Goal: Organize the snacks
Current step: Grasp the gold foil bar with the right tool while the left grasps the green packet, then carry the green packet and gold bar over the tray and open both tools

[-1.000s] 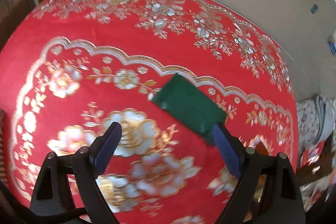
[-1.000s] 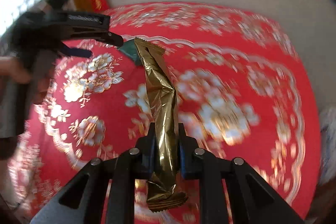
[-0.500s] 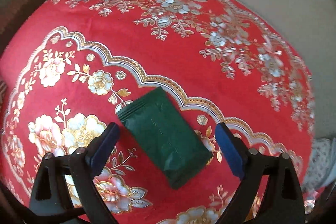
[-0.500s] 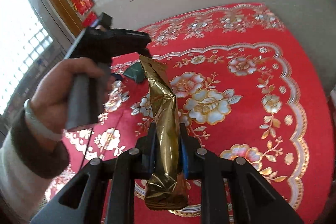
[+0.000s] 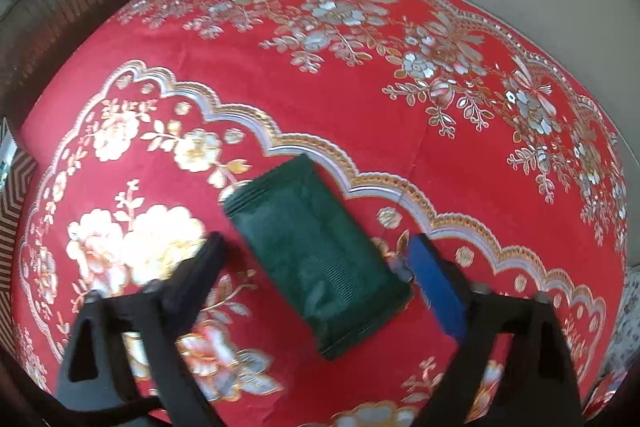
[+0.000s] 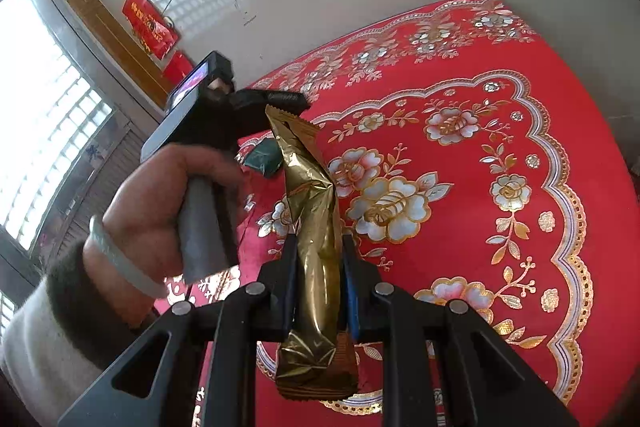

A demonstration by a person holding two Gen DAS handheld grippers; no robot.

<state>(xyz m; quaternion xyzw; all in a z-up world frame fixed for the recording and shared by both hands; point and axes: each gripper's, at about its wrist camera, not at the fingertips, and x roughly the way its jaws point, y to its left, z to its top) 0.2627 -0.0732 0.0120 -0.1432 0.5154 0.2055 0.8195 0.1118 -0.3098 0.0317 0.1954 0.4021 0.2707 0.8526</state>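
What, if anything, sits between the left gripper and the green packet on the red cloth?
Nothing visible. The green packet lies flat on the red tablecloth between the closing fingers of the left gripper, whose pads are not yet pressing it.

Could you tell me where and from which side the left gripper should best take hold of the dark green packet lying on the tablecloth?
Probably across its narrow width, at mid-length, coming down from above. The green packet lies flat on the tablecloth, and the left gripper, jaws closing, already straddles its long edges.
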